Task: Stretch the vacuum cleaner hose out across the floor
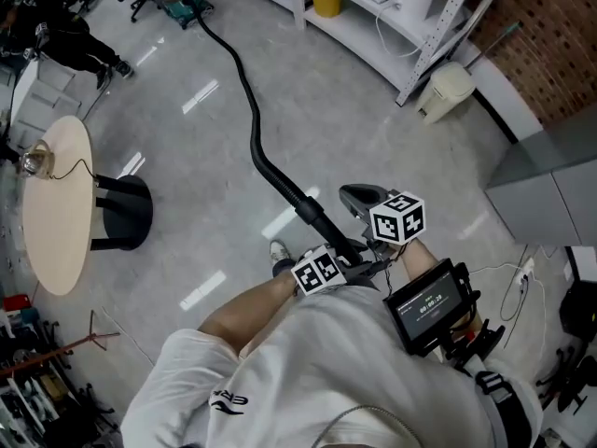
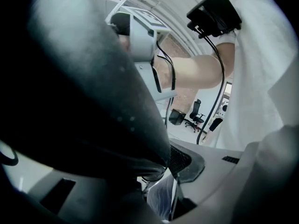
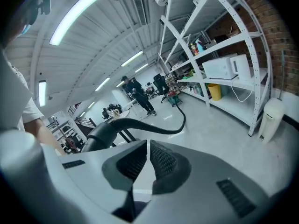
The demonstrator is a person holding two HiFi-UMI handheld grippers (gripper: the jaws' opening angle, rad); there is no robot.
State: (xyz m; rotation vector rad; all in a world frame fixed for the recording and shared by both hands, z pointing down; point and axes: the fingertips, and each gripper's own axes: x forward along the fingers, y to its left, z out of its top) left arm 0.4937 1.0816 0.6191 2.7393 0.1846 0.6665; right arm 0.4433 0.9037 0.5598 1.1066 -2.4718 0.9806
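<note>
A black vacuum hose snakes over the grey floor from the vacuum cleaner at the far end to my hands. My left gripper is shut on the hose's thick black cuff. In the left gripper view the hose fills the space between the jaws of the left gripper and hides one finger. My right gripper is just right of the hose, shut and holding nothing. In the right gripper view the ribbed pads of the right gripper nearly meet, with the hose curving away to the vacuum cleaner.
A round wooden table on a black base stands at the left. White shelving, a yellow bucket and a white bin line the far right. A grey cabinet is at the right. Another person stands far left.
</note>
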